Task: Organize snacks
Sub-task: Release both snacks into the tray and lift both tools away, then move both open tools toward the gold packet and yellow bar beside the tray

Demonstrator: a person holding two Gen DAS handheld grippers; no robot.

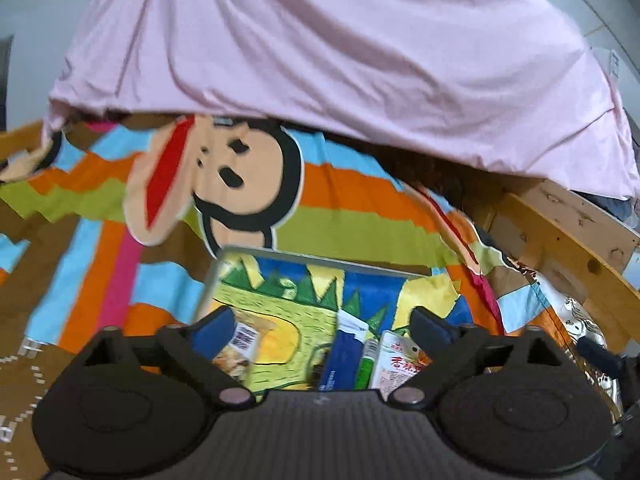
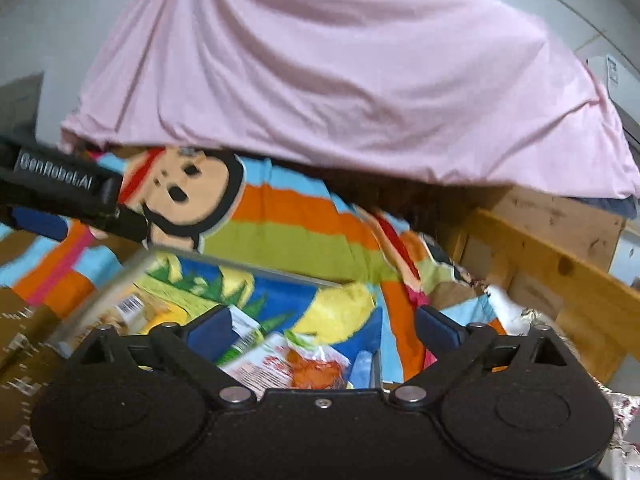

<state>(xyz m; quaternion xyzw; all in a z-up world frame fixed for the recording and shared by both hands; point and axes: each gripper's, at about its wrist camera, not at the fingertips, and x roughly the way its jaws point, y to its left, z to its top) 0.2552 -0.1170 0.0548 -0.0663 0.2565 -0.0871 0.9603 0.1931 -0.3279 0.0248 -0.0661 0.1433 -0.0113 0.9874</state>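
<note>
Pink sheet (image 1: 320, 60) above striped, cartoon-monkey blanket (image 1: 340, 200).

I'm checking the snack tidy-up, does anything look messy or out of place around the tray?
Mostly tidy: the snack packets lie inside the tray. One oddity: a silvery packet lies outside it, to the right on the striped cartoon blanket near the wooden frame. Nothing looks spilled or torn, though the pictures are blurred.

A bedroom at home: cartoon-print striped bedsheet (image 1: 328, 204), wooden bed frame (image 1: 560, 240), pink cover (image 1: 340, 60).
</note>
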